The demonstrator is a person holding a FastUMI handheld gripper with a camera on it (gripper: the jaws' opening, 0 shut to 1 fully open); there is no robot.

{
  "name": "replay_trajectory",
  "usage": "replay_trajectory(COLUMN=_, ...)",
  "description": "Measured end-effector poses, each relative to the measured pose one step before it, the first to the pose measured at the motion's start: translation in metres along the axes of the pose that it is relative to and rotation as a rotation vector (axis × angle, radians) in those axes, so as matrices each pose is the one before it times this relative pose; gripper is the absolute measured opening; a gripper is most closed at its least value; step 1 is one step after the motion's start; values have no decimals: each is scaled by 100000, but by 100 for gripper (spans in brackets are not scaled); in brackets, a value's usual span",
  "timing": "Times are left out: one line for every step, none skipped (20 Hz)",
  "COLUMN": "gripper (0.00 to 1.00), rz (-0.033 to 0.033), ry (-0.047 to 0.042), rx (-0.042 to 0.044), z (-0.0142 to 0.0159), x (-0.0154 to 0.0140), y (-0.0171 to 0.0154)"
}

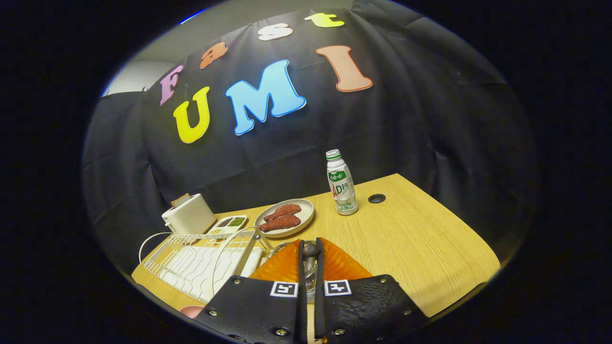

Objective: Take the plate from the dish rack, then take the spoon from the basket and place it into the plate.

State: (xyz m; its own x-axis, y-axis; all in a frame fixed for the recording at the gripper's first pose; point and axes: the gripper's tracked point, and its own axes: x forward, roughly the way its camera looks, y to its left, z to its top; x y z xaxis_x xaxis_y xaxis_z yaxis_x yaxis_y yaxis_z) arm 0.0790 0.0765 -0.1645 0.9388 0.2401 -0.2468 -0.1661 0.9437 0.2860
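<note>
Gripper view: your hand-held gripper (310, 267) has its fingers pinched on the spoon (310, 251), directly above the orange plate (282, 267), which lies just right of the dish rack (201, 258). Judged: placing step. Next: lower, then release into the plate.

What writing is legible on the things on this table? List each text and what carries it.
Bottle label: printed characters, too small and blurred to read reliably.
Square tags on the gripper, whose fingers are closed on the spoon: coded black-and-white patterns, no letters or numbers.
Toaster: no text visible.
</note>
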Motion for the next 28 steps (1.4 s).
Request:
replay_trajectory(gripper=6, rz=-197, ry=467, rx=-853, z=93, x=-43, y=148)
replay_trajectory(gripper=6, rz=-449, ry=550, rx=-1345, z=167, x=-24, y=41)
replay_trajectory(gripper=6, rz=-475, ry=369, rx=-1504, z=171, x=-121, y=48)
replay_trajectory(gripper=6, rz=-601, ry=167, rx=-1603, z=131, x=-55, y=37)
replay_trajectory(gripper=6, rz=-131, ry=277, rx=-1407, z=69, x=-167, y=54)
replay_trajectory(gripper=6, rz=-8, ry=-132, rx=-489, z=191, x=-67, y=86)
replay_trajectory(gripper=6, rz=-264, ry=-108, rx=-47, z=204, x=-197, y=64)
replay_trajectory(gripper=6, rz=-191, ry=-623, rx=132, z=381, x=-171, y=25)
replay_trajectory(gripper=6, rz=-130, ry=-366, rx=140, z=307, x=-130, y=22)
replay_trajectory(gripper=6, rz=-102, ry=-390, rx=113, z=421, x=-118, y=48)
replay_trajectory(gripper=6, rz=19, ry=-338, rx=147, z=421, x=-272, y=9)
replay_trajectory(gripper=6, rz=-33, ry=-158, rx=-71, z=407, x=-241, y=63)
replay_trajectory(gripper=6, rz=-318, ry=-454, rx=-414, z=463, x=-312, y=-37)
replay_trajectory(gripper=6, rz=-268, ry=-472, rx=-706, z=540, x=-329, y=48)
replay_trajectory(gripper=6, rz=-272, ry=-606, rx=-786, z=474, x=-548, y=-14)
replay_trajectory(gripper=6, rz=-161, ry=-455, rx=-940, z=399, x=-421, y=64)
replay_trajectory(gripper=6, rz=2, ry=-373, rx=-660, z=307, x=-414, y=217)
replay_trajectory(gripper=6, rz=-673, ry=-733, rx=-947, z=606, x=-631, y=-40)
replay_trajectory(gripper=6, rz=-379, ry=-1216, rx=-1142, z=677, x=-538, y=110)
replay_trajectory(gripper=6, rz=-416, ry=-1592, rx=-978, z=716, x=-623, y=163)
replay_trajectory(gripper=6, rz=-137, ry=-999, rx=-796, z=676, x=-545, y=239)
replay_trajectory(gripper=6, rz=15, ry=-1152, rx=-444, z=714, x=-476, y=268)
replay_trajectory(gripper=6, rz=-128, ry=-1395, rx=-317, z=799, x=-453, y=179)
replay_trajectory(gripper=6, rz=-129, ry=-1262, rx=-365, z=807, x=-427, y=194)
replay_trajectory(gripper=6, rz=1, ry=-1023, rx=-201, z=696, x=-433, y=203)
replay_trajectory(gripper=6, rz=150, ry=-847, rx=-79, z=565, x=-485, y=269)
replay_trajectory(gripper=6, rz=235, ry=-734, rx=-164, z=446, x=-320, y=221)
replay_trajectory(gripper=6, rz=356, ry=-500, rx=-631, z=371, x=-354, y=199)
